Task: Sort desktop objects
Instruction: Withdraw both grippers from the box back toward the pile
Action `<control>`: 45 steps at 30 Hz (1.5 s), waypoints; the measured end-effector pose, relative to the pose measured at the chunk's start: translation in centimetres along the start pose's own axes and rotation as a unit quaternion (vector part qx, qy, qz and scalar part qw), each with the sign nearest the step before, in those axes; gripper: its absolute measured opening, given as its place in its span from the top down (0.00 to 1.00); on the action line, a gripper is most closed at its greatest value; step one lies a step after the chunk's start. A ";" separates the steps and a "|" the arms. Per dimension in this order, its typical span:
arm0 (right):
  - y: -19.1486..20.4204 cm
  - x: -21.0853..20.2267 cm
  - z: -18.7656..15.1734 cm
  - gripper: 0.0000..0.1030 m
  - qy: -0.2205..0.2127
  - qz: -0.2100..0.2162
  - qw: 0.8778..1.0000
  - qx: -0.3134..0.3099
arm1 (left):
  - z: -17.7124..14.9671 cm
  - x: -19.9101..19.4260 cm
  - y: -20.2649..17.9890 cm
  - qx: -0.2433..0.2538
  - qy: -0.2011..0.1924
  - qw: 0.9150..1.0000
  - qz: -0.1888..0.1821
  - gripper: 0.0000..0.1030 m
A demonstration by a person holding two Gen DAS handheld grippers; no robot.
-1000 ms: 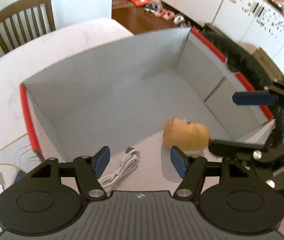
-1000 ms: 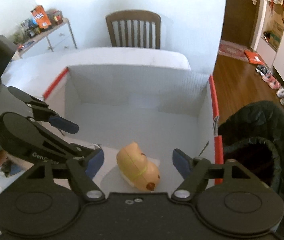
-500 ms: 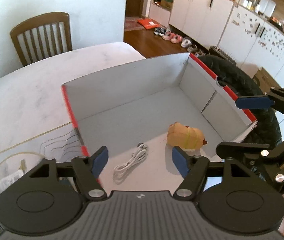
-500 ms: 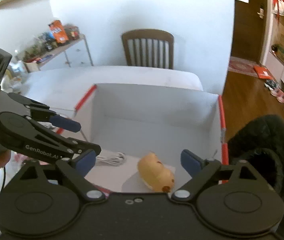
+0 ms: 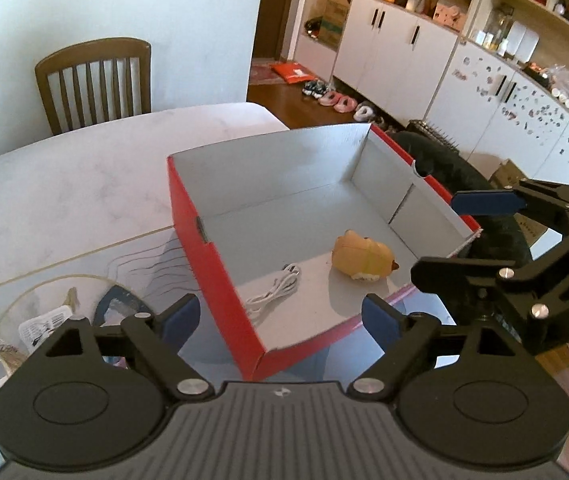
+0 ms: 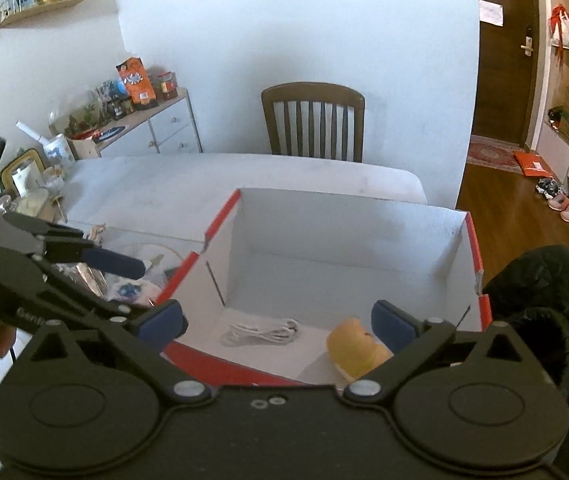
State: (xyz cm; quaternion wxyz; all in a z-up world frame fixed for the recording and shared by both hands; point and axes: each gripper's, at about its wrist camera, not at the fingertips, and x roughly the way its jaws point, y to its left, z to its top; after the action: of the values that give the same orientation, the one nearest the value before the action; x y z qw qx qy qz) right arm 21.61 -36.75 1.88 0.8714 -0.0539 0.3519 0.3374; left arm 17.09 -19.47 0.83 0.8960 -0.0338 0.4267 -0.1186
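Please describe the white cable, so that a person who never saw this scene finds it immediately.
Look inside the red box on the table. The white cable lies coiled on its grey floor, near the left wall. Its only neighbour, a yellow toy, is rounded and thick.

- A brown wooden chair [image 6: 313, 120] with a slatted back stands against the plain white wall [image 6: 284, 32], behind the pale marbled counter [image 5: 84, 184].
- A white drawer cabinet [image 6: 164, 130], crowded with jars and packets, sits to the left.
- White cupboards [image 5: 396, 52] line the dark wood floor [image 6: 520, 200].
- Slippers [image 5: 334, 101] lie in a row beside them.
- A dark wooden door [image 6: 502, 60] closes the hallway.
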 end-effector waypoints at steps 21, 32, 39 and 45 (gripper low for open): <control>12.9 1.2 -1.1 0.01 0.004 -0.024 0.999 0.030 | -7.1 -8.3 10.9 0.000 -0.021 1.000 0.020 0.00; 18.0 3.0 -1.0 0.01 0.009 -0.034 0.998 0.045 | -9.9 -11.0 15.9 0.002 -0.033 0.998 0.051 0.00; 20.5 4.2 -1.3 0.01 0.013 -0.044 0.998 0.043 | -11.7 -12.1 18.6 -0.002 -0.053 0.995 0.083 0.00; 21.6 5.4 -1.8 0.01 0.024 -0.051 0.997 0.048 | -13.1 -11.8 20.4 0.006 -0.047 0.995 0.088 0.00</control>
State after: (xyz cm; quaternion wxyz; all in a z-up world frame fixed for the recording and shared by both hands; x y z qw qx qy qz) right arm 9.91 -17.82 0.09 0.8805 -0.0383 0.3853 0.2737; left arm 3.58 3.68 -1.84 0.9220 0.0036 0.3851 -0.0396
